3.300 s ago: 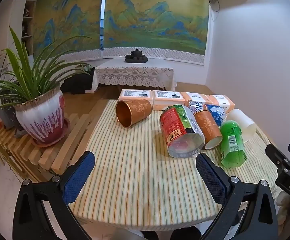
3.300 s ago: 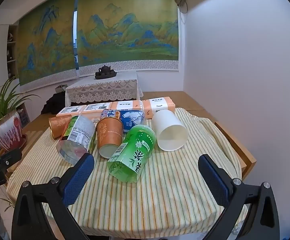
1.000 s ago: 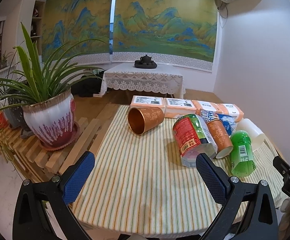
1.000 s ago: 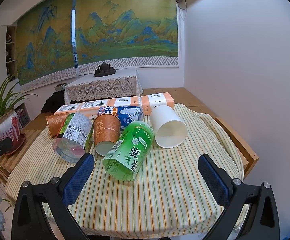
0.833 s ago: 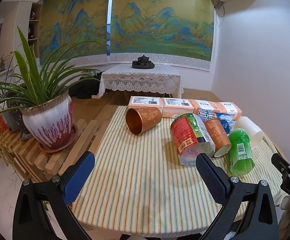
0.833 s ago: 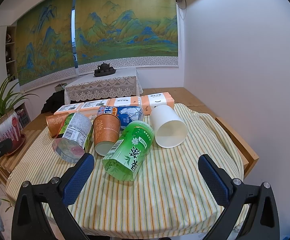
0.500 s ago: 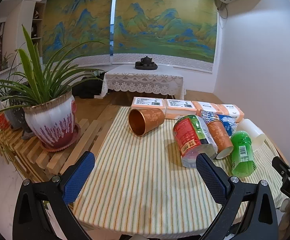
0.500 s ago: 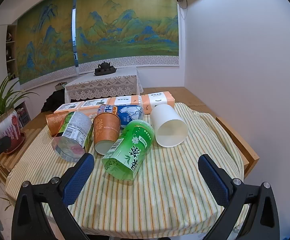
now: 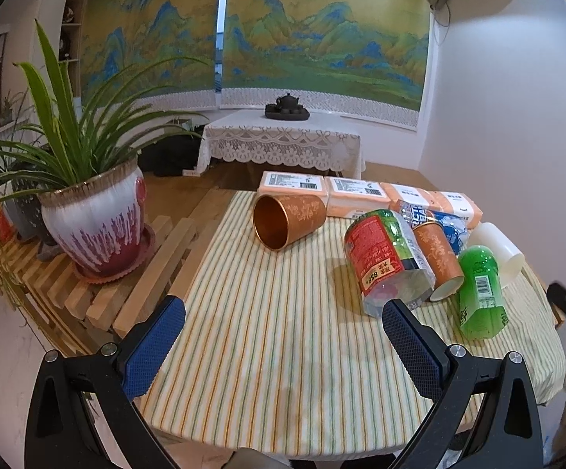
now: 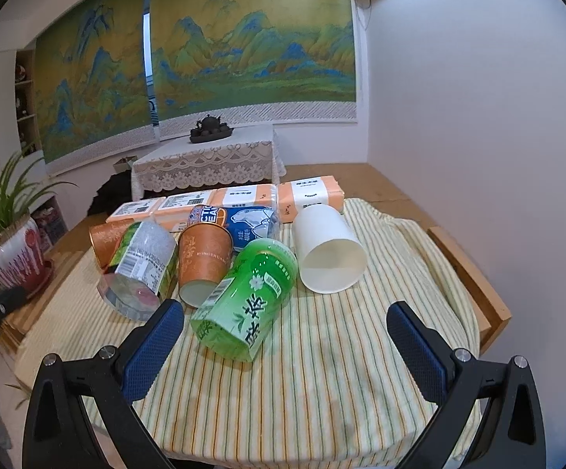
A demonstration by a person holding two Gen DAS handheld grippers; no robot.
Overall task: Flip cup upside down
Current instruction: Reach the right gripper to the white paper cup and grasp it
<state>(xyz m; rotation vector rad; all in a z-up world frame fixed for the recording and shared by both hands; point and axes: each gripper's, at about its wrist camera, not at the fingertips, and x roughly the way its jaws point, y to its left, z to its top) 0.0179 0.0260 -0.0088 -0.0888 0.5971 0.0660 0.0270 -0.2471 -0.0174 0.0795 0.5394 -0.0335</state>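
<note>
Copper-coloured and lying on its side, the metal cup (image 9: 287,219) sits at the far left of the striped tablecloth (image 9: 275,344) in the left wrist view, mouth turned toward the camera, well apart from the left gripper (image 9: 283,342), whose jaws are spread wide and empty, probably lined up for an approach. From the right wrist view, the right gripper (image 10: 285,346) also hangs released over the near cloth, holding nothing; ahead lie the green bottle (image 10: 246,299), the orange paper cup (image 10: 203,264) and the white paper cup (image 10: 328,248), all toppled, so which cup is meant stays uncertain.
</note>
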